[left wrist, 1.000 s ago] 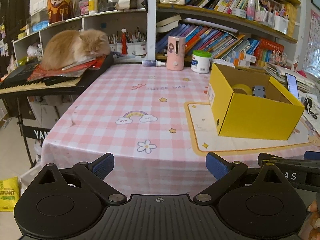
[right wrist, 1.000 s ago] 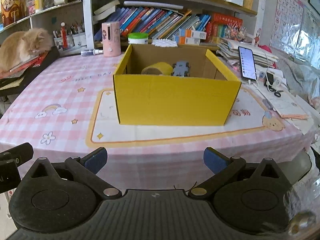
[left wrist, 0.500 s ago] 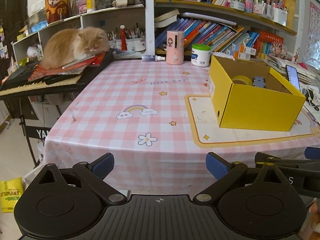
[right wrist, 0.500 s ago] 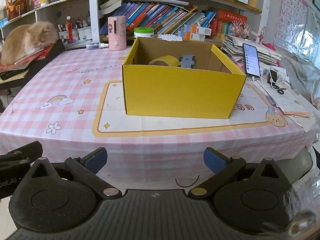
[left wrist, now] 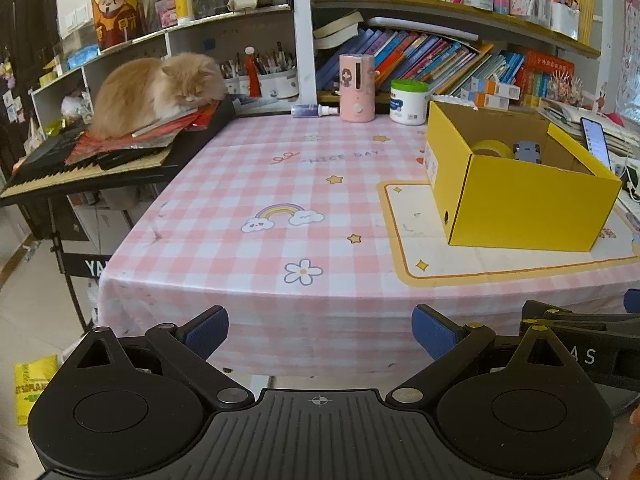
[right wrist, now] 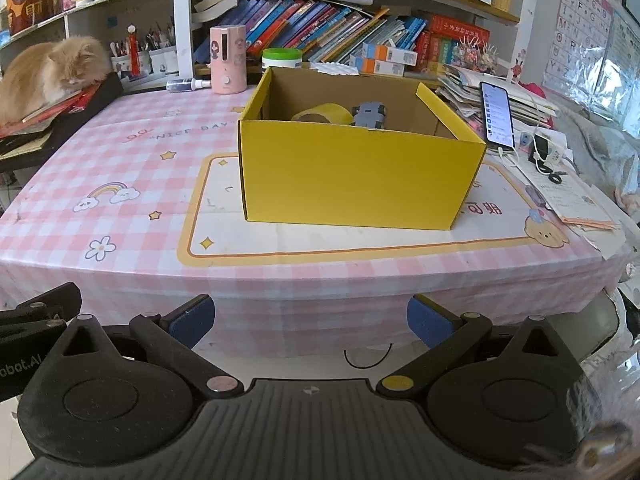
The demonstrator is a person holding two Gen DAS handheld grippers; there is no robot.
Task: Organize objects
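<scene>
1. left hand-held gripper (left wrist: 320,330) held off the near edge of the bench (left wrist: 256,184), jaws spread wide, nothing between the blue pads.
2. right hand-held gripper (right wrist: 310,320) also off the near edge, jaws wide apart, empty; part of it shows at the right edge of the left wrist view.
3. yellow cardboard box (right wrist: 360,176) sits open-topped on the cream placemat (right wrist: 224,236), right half of the bench.
4. inside the box: a roll of yellow tape (right wrist: 320,114) and a grey toy car (right wrist: 370,116), side by side against the far wall, tape on the left.
5. pink checked cloth covers the bench; its left half is bare apart from printed pictures.
6. at the far edge: pink cylinder dispenser (left wrist: 357,88), white jar with green lid (left wrist: 409,102), small spray bottle (left wrist: 314,111) lying down.
7. orange cat (left wrist: 156,92) lying on red papers on a keyboard (left wrist: 60,168), left of the bench.
8. phone (right wrist: 497,114) propped upright right of the box, cable attached.
</scene>
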